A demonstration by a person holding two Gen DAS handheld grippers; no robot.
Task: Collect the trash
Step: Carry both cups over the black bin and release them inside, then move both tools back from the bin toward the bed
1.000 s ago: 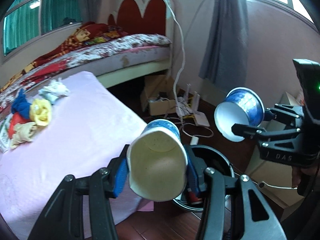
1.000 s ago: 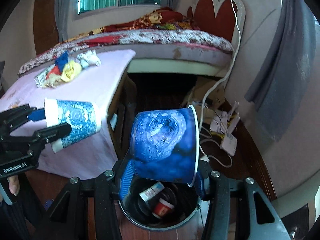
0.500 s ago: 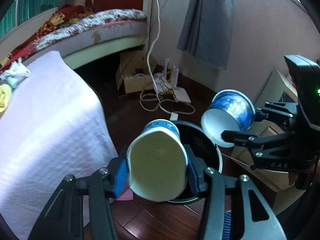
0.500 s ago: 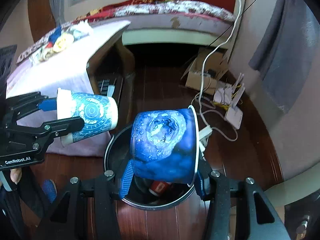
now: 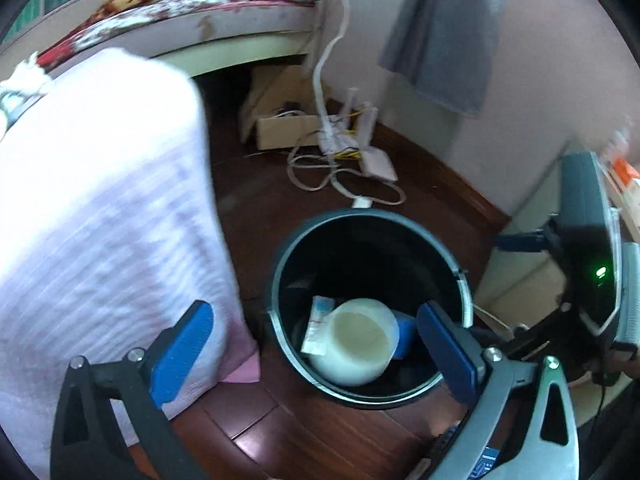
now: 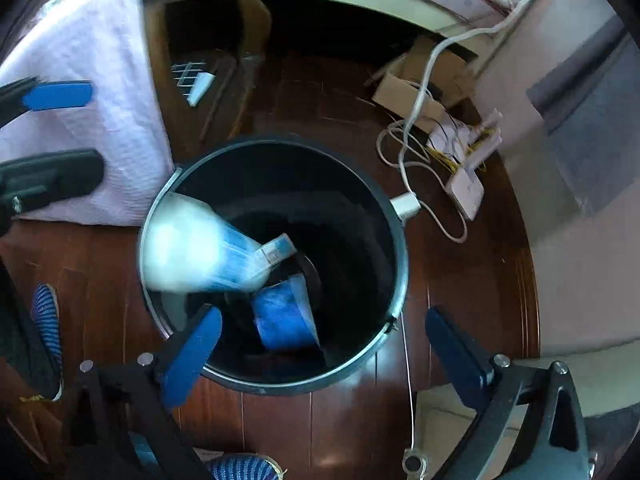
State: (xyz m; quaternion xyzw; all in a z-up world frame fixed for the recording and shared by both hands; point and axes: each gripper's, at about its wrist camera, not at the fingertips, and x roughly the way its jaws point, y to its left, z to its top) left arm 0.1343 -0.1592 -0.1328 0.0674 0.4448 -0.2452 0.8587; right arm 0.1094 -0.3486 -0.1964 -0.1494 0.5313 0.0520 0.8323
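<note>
1. Dark red-brown polished plank floor (image 6: pixel 304 92) spread wide around everything, open and bare between bin and wall, glossy with reflections.
2. Counter draped in pale pink ribbed cloth (image 5: pixel 100 208) on the left, cloth edge hanging almost to the floor just beside the bin; narrow gap only on that side.
3. Bed with white frame and red-patterned floral cover (image 5: pixel 192 4) at the far end, dark hollow beneath it.
4. Grey curtain (image 5: pixel 444 32) hanging against the pale pink wall.
5. Round dark plastic trash bin with a grey rim (image 6: pixel 402 248) standing on the floor, mouth open and unobstructed.
6. Left tongs (image 5: pixel 316 344) opening, blue pads spread wide above the bin, nothing gripped between them.
7. Right tongs (image 6: pixel 324 340) likewise opening, released, poised over the bin's near rim.
8. White-and-blue patterned paper cup (image 6: pixel 196 248), blurred, tilted inside the bin by its left wall, mouth outward.
9. Deep blue paper cup (image 6: pixel 284 316) lying lower in the bin, near a small white-blue packet (image 5: pixel 318 324).
10. Brown cardboard box (image 5: pixel 288 128), white cables and a white router (image 5: pixel 378 162) clustered by the wall.
</note>
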